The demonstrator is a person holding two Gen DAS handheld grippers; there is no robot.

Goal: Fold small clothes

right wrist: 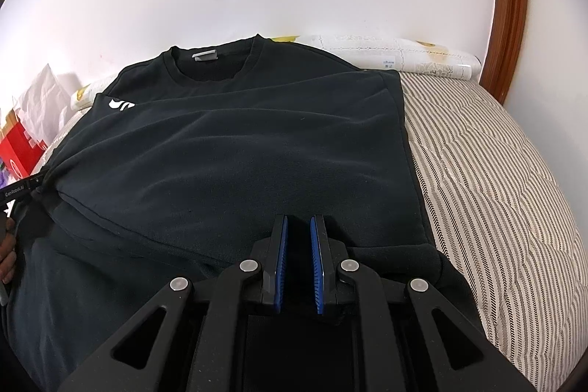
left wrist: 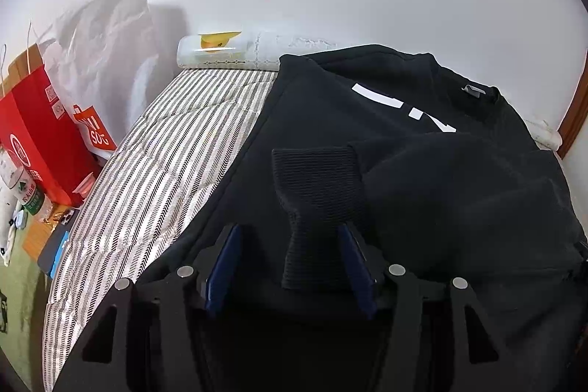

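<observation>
White wall closes the background, and a striped mattress (right wrist: 488, 179) carries the work; a lace-wrapped roll (left wrist: 228, 52) lies along the wall at 12 o'clock, a curved wooden bedframe (right wrist: 509, 6) rises at 2 o'clock in the right wrist view, and a red carton (left wrist: 33, 131) stands at 9 o'clock in the left wrist view.

Spread across the mattress lies a black sweatshirt (right wrist: 235, 149), collar (right wrist: 217, 65) toward the wall at 12 o'clock, white print (left wrist: 400, 101) on the chest; its right side looks already turned inward, leaving a straight edge at 3 o'clock, and a sleeve lies over the body.

In the left wrist view the left gripper (left wrist: 290, 237) stands spread wide, and the ribbed cuff (left wrist: 316, 204) rises between the pads, seeming to touch only the right-hand one; whether it is truly held I cannot tell; the right gripper (right wrist: 298, 226) hovers over the lower body with its pads close together but a narrow gap between them, pinching nothing.

I judge the fabric soft, fairly thick and light; it should drape and sag rather than hold shape, and it is not fragile or slippery; the ribbed cuff and the hem are the firmest places to pinch, since a single layer of the body would bunch; taking seams or edges at two points would keep a fold straight.
</observation>
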